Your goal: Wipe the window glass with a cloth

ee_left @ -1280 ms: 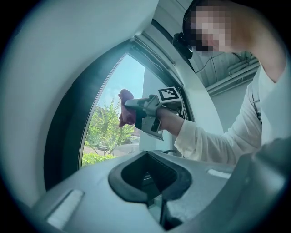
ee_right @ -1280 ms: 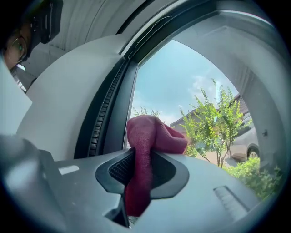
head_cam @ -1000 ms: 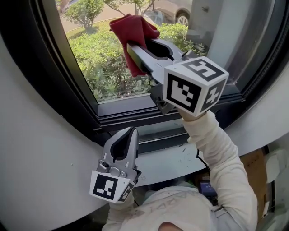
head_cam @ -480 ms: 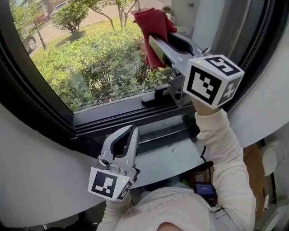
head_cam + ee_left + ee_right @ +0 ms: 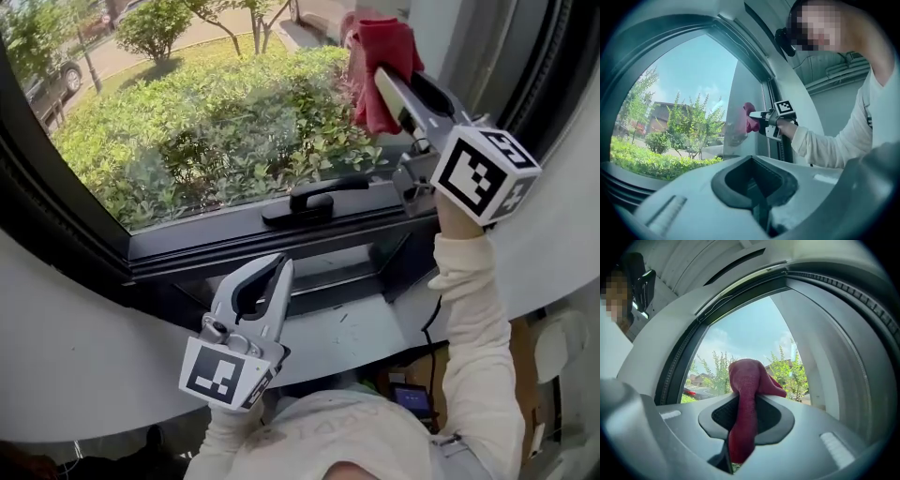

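Note:
A red cloth (image 5: 378, 52) is pressed against the window glass (image 5: 206, 122) near its upper right corner. My right gripper (image 5: 382, 82) is shut on the cloth, which bunches out beyond the jaw tips. In the right gripper view the cloth (image 5: 746, 390) hangs down through the shut jaws of that gripper (image 5: 743, 430), with glass and sky behind. My left gripper (image 5: 281, 270) rests low by the sill, shut and holding nothing. From the left gripper view the cloth (image 5: 749, 117) and the right gripper (image 5: 758, 114) show against the pane's right side.
A black window handle (image 5: 314, 197) lies along the lower frame (image 5: 262, 246). A grey sill (image 5: 361, 323) runs below it, and curved white wall surrounds the opening. Bushes and a parked car (image 5: 52, 80) lie outside. The right frame post (image 5: 553, 56) stands close to the cloth.
My right gripper has carried the cloth to the right across the glass, toward the right frame. The left gripper has stayed low by the sill.

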{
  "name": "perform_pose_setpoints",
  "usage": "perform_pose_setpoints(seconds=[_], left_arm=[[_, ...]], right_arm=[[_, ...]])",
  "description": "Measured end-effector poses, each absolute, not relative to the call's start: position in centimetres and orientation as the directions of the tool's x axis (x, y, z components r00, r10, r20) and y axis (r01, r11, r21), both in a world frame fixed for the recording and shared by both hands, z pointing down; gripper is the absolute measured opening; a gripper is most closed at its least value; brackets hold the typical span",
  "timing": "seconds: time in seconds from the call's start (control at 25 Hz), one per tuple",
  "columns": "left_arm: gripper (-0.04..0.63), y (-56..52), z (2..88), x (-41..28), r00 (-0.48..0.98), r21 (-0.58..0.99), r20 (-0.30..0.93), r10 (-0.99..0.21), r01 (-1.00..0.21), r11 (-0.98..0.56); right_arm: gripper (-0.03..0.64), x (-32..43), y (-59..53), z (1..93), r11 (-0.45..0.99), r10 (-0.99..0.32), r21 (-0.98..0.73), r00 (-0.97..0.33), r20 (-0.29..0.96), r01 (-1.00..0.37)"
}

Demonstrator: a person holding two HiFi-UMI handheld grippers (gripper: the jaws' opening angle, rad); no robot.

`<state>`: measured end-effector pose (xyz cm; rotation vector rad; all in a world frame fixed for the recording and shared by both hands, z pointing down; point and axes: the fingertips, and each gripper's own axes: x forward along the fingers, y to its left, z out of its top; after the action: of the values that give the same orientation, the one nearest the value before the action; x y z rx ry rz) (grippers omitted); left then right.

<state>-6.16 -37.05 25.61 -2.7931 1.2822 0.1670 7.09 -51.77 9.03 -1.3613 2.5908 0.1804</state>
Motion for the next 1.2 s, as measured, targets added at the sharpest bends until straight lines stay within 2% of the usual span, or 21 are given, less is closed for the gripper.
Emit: perform_pose_setpoints(seconds=[0.28,0.52,1.2], left_arm=[[0.000,-37.3,25.7,-5.6,0.644,-0.009,-0.110,-0.757,-0.763,-0.647],[0.000,-36.9,26.2,-6.7,0.639,-0.006,-0.104,-0.762,-0.767,-0.642],[0.000,-33.6,26.8,-18.5,0.552,0.030,-0.140,-0.822,-0.827,-0.561]], right_arm=[[0.103,8.9,-52.1,11.5,0.541,-0.817,-0.021,-0.519,-0.252,-0.841],[0.104,7.5,-51.9,13.0,0.540,-0.823,-0.056,-0.513,-0.245,-0.840],[0.097,-12.9,-48.6,13.3,0.650,-0.733,0.054,-0.644,-0.218,-0.758]])
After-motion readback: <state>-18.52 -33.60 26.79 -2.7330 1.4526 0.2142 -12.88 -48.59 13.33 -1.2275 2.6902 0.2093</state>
